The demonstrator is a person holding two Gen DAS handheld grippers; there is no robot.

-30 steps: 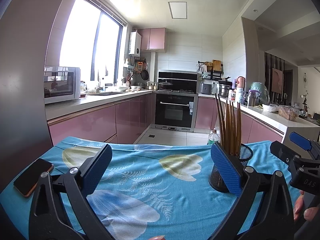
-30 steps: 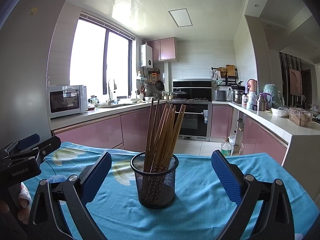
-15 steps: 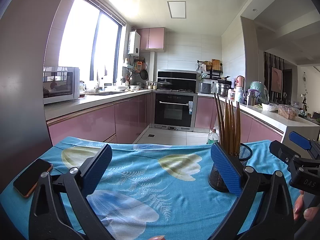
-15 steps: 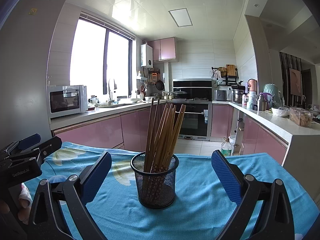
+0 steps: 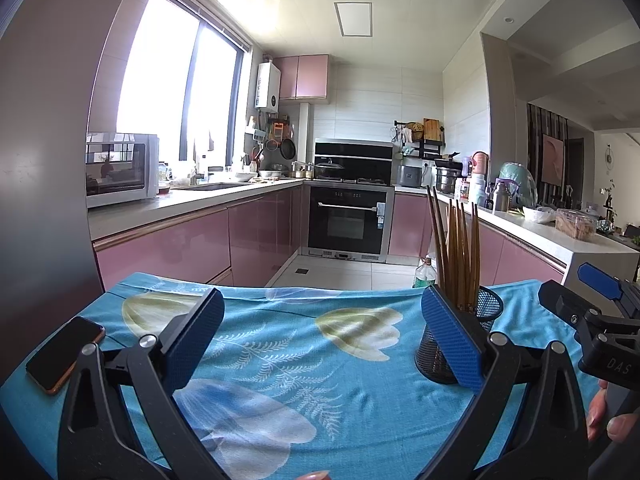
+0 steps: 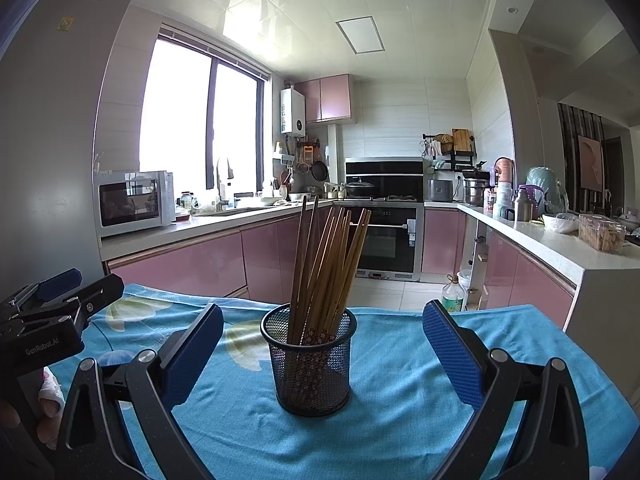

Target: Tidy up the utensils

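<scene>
A black mesh cup stands upright on the blue floral cloth, holding several brown chopsticks. My right gripper is open, its blue pads either side of the cup and short of it, nothing held. In the left wrist view the same cup with its chopsticks shows partly behind the right pad. My left gripper is open over bare cloth, well left of the cup. Each view shows the other gripper at its edge.
A phone lies on the cloth's left edge. Beyond the table's far edge lie kitchen floor, pink cabinets and an oven. A counter runs along the right. A hand's fingers show by the right gripper's handle.
Both views have barely shifted; the cup, chopsticks and both open grippers stay as they were.
</scene>
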